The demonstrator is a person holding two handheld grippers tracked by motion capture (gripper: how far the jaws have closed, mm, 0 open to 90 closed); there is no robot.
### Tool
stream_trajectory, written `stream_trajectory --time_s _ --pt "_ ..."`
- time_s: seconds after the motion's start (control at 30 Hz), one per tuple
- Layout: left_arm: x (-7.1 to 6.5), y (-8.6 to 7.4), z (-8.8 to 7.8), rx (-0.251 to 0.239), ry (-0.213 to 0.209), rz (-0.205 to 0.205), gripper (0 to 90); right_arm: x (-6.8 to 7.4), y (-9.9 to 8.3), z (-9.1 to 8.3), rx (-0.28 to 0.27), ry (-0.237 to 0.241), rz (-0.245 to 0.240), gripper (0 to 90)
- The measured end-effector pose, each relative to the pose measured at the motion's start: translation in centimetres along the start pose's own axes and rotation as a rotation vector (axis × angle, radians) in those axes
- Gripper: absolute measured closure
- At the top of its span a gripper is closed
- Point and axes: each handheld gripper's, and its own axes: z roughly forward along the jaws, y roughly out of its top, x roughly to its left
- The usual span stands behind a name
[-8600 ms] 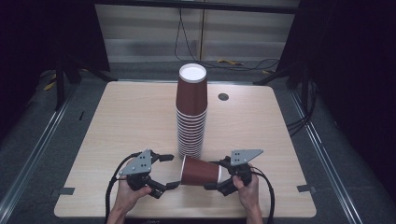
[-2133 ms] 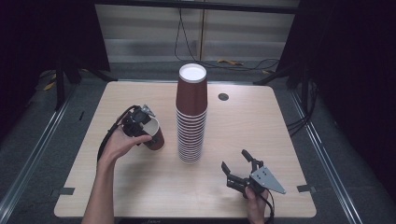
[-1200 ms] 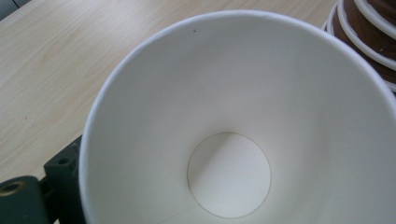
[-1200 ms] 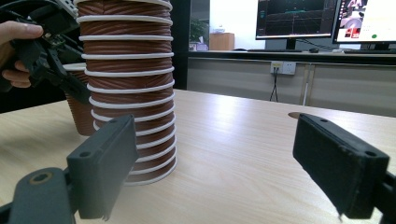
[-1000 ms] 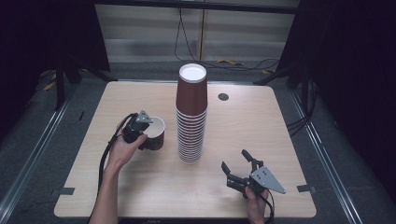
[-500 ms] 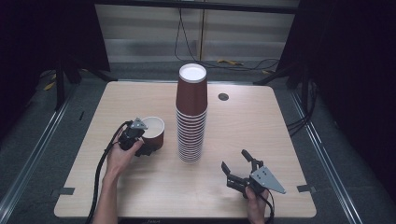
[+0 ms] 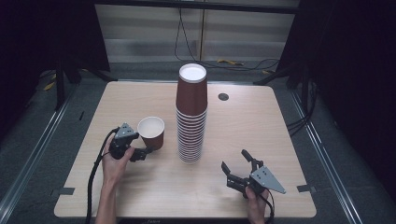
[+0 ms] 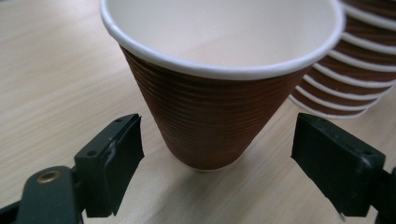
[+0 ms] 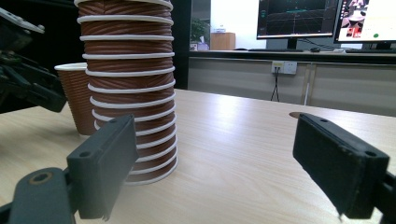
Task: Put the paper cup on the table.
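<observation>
A single brown ribbed paper cup (image 7: 151, 132) with a white inside stands upright on the wooden table (image 7: 280, 130), just left of a tall stack of the same cups (image 7: 191, 116). My left gripper (image 7: 145, 151) lies low at the cup's near side. In the left gripper view its jaws stand wide on either side of the cup (image 8: 219, 93), with a gap at each pad, so the gripper (image 8: 217, 135) is open. My right gripper (image 7: 235, 161) rests near the front right, open and empty, pointing at the stack (image 9: 128, 84).
A small dark round insert (image 7: 223, 96) sits in the tabletop behind the stack. Cables trail from both grippers over the front edge. Monitors (image 9: 299, 18) stand on a desk far behind the table in the right gripper view.
The left hand has brought the cup down onto the table left of the stack, then drawn back toward the front edge, with its jaws off the cup. The right gripper has stayed put.
</observation>
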Motion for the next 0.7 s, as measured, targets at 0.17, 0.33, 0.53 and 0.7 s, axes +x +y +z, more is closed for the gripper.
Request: stream_trajectory --time_s 0.17,0.33,0.53,0.7 --pt "-1.1 -1.0 -0.5 -0.055 0.0 -0.009 16.5 0.0 0.0 0.0 0.0 0.0 0.0 13.5" --pt "-2.3 -1.7 -1.4 -0.122 0.008 -0.019 16.5 0.0 0.0 0.0 0.0 0.001 0.0 13.5" --pt "-3.5 -2.1 -2.6 -0.226 0.0 -0.023 16.5 0.0 0.0 0.0 -0.001 0.0 0.0 13.4" --pt "-4.7 -2.9 -3.2 -0.258 0.049 -0.024 16.5 0.0 0.0 0.0 0.002 0.0 0.0 13.4"
